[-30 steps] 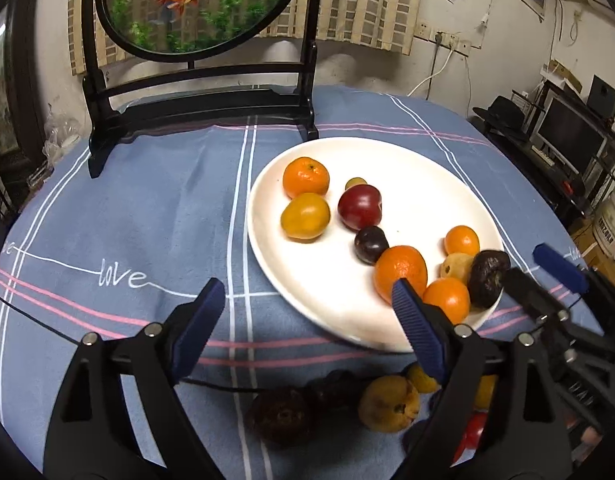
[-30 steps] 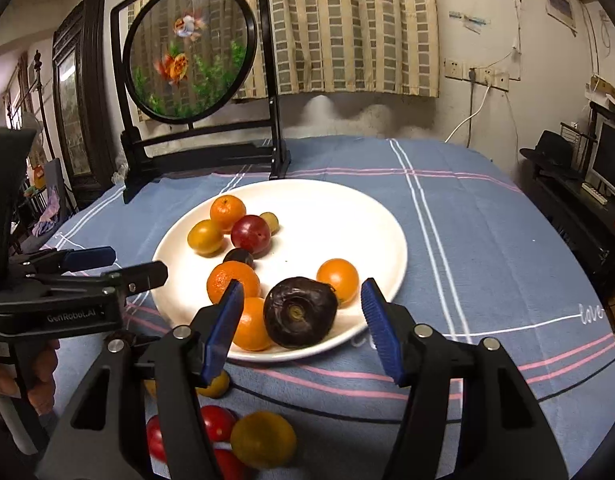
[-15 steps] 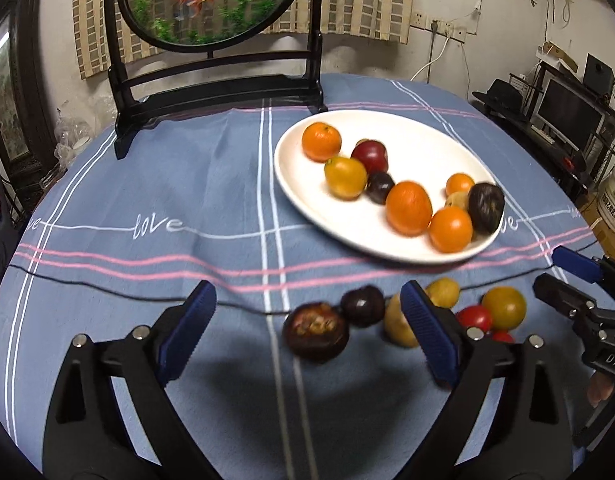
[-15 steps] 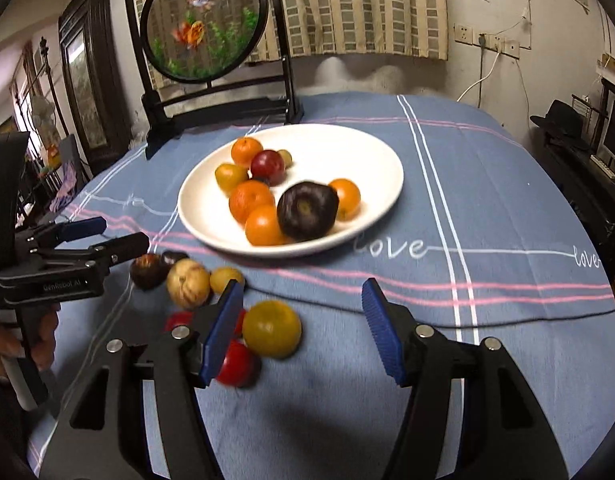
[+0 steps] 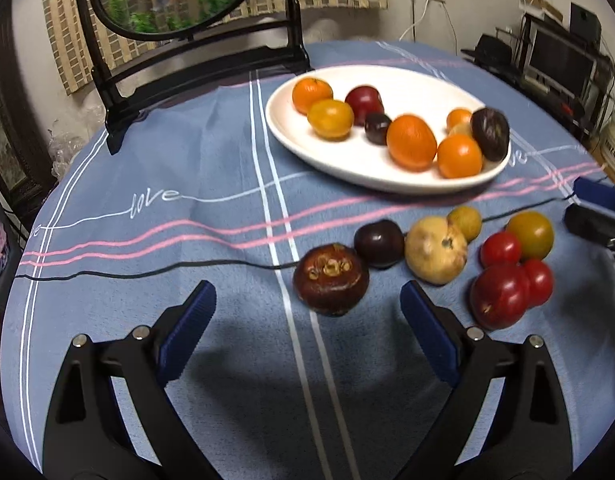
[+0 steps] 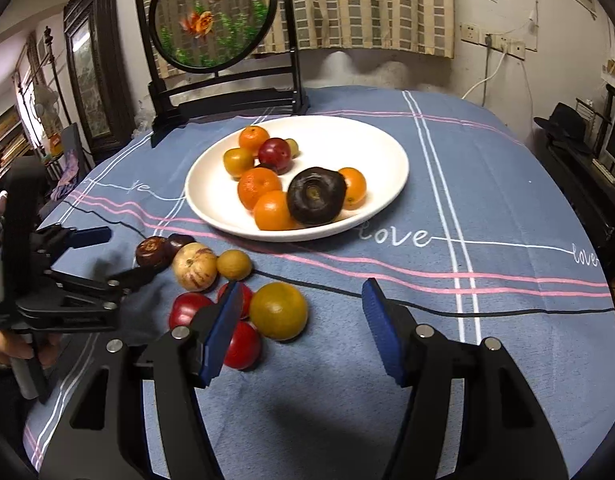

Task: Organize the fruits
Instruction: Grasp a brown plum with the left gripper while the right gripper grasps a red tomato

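Left gripper (image 5: 307, 320) wide open, empty, just short of the mangosteen (image 5: 330, 279). Right gripper (image 6: 303, 328) half open, empty. Both have pulled back from the plate (image 5: 347, 164) since earlier.

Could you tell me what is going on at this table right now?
A person is sorting fruit with a handheld gripper in each hand. Both the left gripper and the right gripper are open and hold nothing. Several fruits already sit on the white plate. Others, including a brown mangosteen and red tomatoes, lie on the blue tablecloth.
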Available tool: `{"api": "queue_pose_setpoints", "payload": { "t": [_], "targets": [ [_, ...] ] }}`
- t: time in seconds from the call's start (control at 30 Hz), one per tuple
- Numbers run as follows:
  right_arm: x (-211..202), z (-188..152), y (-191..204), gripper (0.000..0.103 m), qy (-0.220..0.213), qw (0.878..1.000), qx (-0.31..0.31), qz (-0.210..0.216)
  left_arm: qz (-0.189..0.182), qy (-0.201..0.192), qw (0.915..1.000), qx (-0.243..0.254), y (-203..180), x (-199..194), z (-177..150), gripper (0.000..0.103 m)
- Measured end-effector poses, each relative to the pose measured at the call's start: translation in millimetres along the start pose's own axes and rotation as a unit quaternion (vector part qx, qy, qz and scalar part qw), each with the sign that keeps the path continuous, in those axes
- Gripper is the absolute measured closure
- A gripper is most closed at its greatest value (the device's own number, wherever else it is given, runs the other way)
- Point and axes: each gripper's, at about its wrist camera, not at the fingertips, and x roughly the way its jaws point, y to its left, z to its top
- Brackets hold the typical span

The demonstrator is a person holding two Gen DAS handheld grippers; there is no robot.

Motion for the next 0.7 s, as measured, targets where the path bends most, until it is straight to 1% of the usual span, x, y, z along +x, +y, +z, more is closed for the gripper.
{"api": "queue_pose_setpoints", "payload": {
  "t": [0.03,0.07,0.1,0.13,0.2,0.3,0.4,0.5,0.63,0.67,0.7],
  "targets": [
    [-1,0,1,0.041,0.0,1.0,-0.003,0.002,0.003,0.003,1.0,0.002,-1,4,-1,0.009],
    [-1,-1,3,0.041,0.0,1.0,-0.007,0.004,0.004,0.004,1.0,0.004,-2,7,-1,0.015],
    [-1,-1,6,0.041,0.002,1.0,-0.014,0.009,0.002,0.003,1.0,0.006,-3,9,-1,0.03],
    [-1,-2,9,0.041,0.005,1.0,-0.02,0.012,-0.002,0.008,0.9999,0.007,-3,13,-2,0.04],
    [-2,-4,15,0.041,0.01,0.999,-0.037,0.019,-0.025,0.008,0.9996,-0.003,-1,13,-1,0.06],
    [-7,-9,23,0.041,0.019,0.997,-0.056,0.042,-0.026,0.008,0.9996,-0.01,0,13,-1,0.06],
    [-5,-15,32,0.041,0.036,0.994,-0.077,0.061,-0.034,0.009,0.999,-0.029,4,11,0,0.06],
    [4,-23,41,0.041,0.061,0.992,-0.101,0.05,-0.034,0.008,0.9988,-0.035,5,9,0,0.06],
    [18,-28,45,0.041,0.084,0.991,-0.103,0.031,-0.035,0.008,0.9986,-0.038,6,8,1,0.06],
    [21,-29,45,0.042,0.086,0.991,-0.102,0.026,-0.035,0.009,0.9987,-0.037,5,8,0,0.06],
    [25,-31,46,0.047,0.089,0.991,-0.101,0.019,-0.034,0.009,0.9987,-0.035,4,8,1,0.06]
  ]
}}
